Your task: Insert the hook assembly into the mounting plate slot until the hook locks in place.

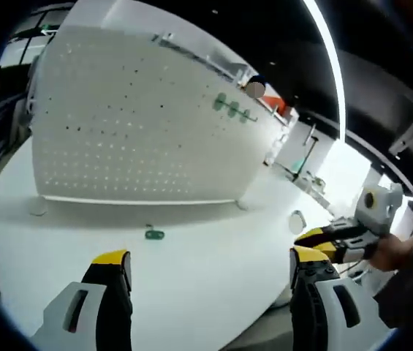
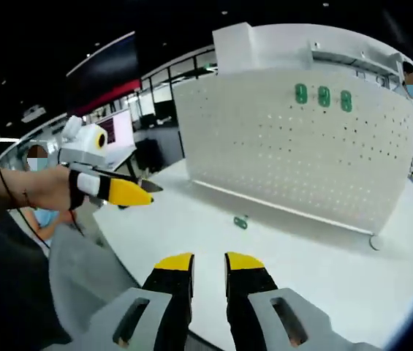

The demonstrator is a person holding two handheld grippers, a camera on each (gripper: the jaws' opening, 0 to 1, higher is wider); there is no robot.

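A small green plastic hook (image 1: 154, 235) lies on the white table (image 1: 191, 285) just before the upright white perforated pegboard (image 1: 133, 124), its shape too small to resolve. Left gripper (image 1: 210, 267) is spread wide, empty; right gripper (image 2: 208, 265) is nearly closed, empty.

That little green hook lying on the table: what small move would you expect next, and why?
Probably the left tongs reach forward to the hook. They are open and hold nothing, the hook lies loose just ahead of them, and three hooks already hang on the pegboard.
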